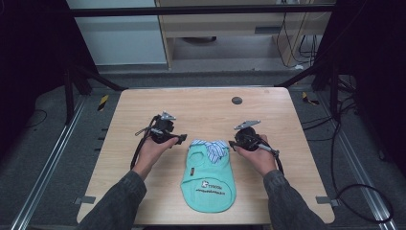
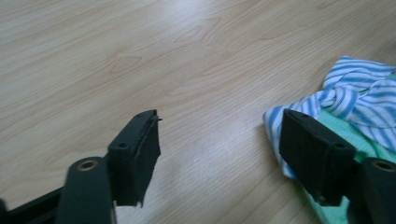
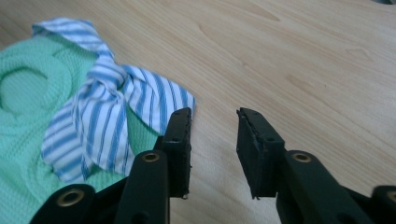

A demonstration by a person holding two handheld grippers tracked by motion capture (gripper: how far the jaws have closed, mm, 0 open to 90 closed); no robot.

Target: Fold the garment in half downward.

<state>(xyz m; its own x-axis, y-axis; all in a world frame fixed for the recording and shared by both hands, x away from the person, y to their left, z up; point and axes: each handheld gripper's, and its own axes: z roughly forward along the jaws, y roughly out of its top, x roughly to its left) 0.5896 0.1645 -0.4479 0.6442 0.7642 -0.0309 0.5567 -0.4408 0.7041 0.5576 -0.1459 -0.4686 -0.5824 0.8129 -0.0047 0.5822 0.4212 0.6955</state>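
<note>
Mint pet shirt lengthwise, collar far end, betw. both hand-held grippers, unclenched, empty.

Mint-green pet shirt — striped blue-white collar — flat on table.

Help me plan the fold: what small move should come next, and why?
Probably bring both grippers in to the shirt's collar corners. The left gripper and right gripper flank it, jaws apart and holding nothing, while the shirt lies flat on the table.
</note>
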